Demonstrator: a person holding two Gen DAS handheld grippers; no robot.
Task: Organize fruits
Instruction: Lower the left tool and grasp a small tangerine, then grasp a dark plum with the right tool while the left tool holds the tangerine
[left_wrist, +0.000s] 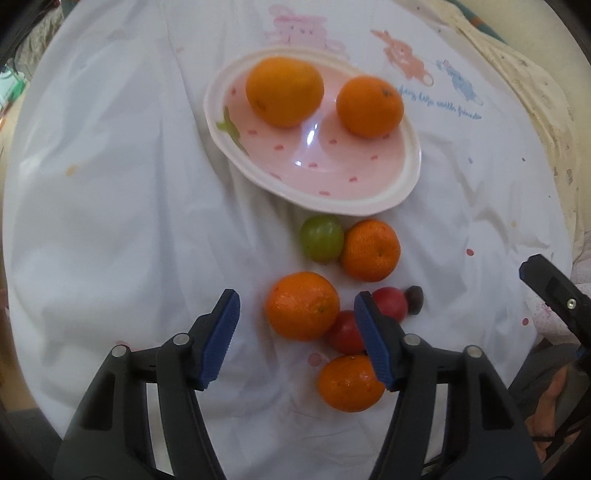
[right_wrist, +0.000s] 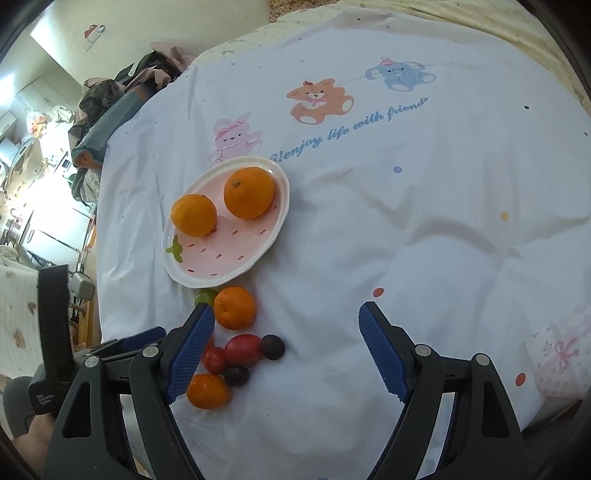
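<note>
Count: five oranges, two on the pink plate (left_wrist: 402, 184) and three on the white cloth (left_wrist: 110, 203). Also on the cloth are one green fruit (left_wrist: 320, 236), two red fruits and two dark plums, the second plum seen only in the right wrist view.

Plate oranges: one large (left_wrist: 284, 92), one smaller (left_wrist: 369, 106), apart from each other.

Loose oranges: one (left_wrist: 370, 250) touching the green fruit just below the plate rim; one (left_wrist: 302, 305) nearer the left gripper (left_wrist: 297, 339); one (left_wrist: 350, 383) nearest the camera.

Red fruits (left_wrist: 389, 303) (left_wrist: 345, 332) and a plum (left_wrist: 414, 294) lie clustered beside these.

Left gripper: jaws spread wide, holding nothing; the middle orange sits between them, ahead of the tips.

Right gripper (right_wrist: 286, 350): jaws spread wide, empty; the cluster lies by its left jaw.
</note>
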